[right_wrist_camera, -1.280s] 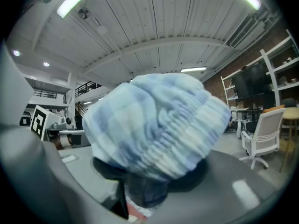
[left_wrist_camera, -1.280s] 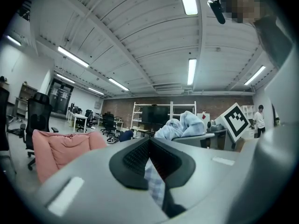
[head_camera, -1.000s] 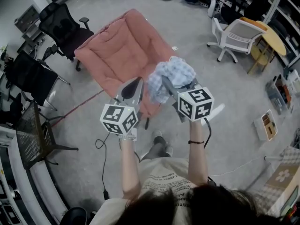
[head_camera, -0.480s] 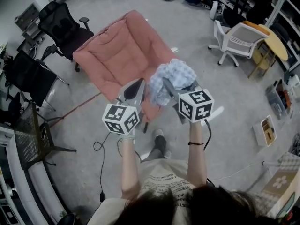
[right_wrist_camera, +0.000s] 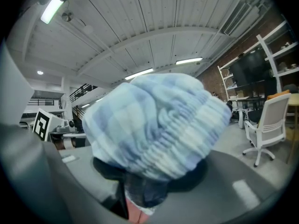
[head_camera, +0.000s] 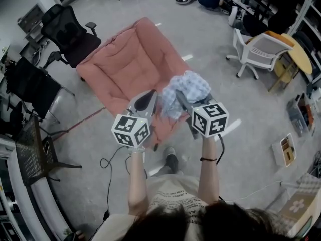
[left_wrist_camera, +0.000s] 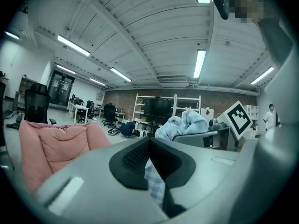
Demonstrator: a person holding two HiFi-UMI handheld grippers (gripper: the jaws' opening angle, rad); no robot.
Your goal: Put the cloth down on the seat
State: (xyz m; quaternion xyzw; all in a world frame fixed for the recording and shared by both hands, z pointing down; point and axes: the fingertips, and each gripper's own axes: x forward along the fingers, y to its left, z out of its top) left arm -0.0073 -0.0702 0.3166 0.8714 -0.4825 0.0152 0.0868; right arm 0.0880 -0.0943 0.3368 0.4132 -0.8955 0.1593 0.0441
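A bunched light-blue checked cloth (head_camera: pixel 183 90) hangs in the air between my two grippers, over the front right corner of the pink padded seat (head_camera: pixel 131 67). My right gripper (head_camera: pixel 180 96) is shut on the cloth, whose bulk (right_wrist_camera: pixel 154 127) piles over the jaws and fills the right gripper view. My left gripper (head_camera: pixel 149 96) is shut on a thin edge of the same cloth (left_wrist_camera: pixel 154 182), pinched between its dark pads. The left gripper view shows the seat (left_wrist_camera: pixel 49 143) ahead at the left and the cloth bundle (left_wrist_camera: pixel 183 124) to the right.
Black office chairs (head_camera: pixel 69 30) stand left of the seat. A white chair (head_camera: pixel 261 48) and a yellow round table (head_camera: pixel 295 45) are at the right. A cable (head_camera: pixel 107 170) trails on the floor near the person's foot (head_camera: pixel 171 160). Boxes (head_camera: pixel 285 147) sit at the far right.
The person has stepped nearer to the pink seat, carrying both grippers and the cloth forward and slightly lower. Both grips look the same.
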